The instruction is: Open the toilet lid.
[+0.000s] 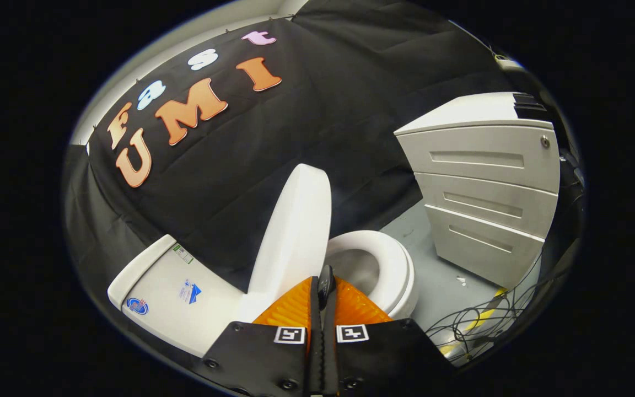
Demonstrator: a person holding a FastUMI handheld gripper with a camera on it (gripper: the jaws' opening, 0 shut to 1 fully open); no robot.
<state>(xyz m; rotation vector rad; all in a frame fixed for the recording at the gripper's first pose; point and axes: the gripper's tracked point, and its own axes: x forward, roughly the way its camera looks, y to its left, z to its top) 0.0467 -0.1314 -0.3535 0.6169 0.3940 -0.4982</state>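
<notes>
The toilet lid (295,226) stands raised almost upright just beyond the hand-held gripper (324,286), whose fingers are pressed together on nothing, with the open toilet seat (394,264) beside the lid and a drawer cabinet (483,182) farther off.

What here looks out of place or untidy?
Loose cables lie tangled on the floor beside the drawer cabinet. The toilet lid stands raised, and the gripper has its jaws closed together, holding nothing.

The tongs (326,284) hide the near rim of the toilet seat (400,270) (tank (163,292) labels unreadable).
</notes>
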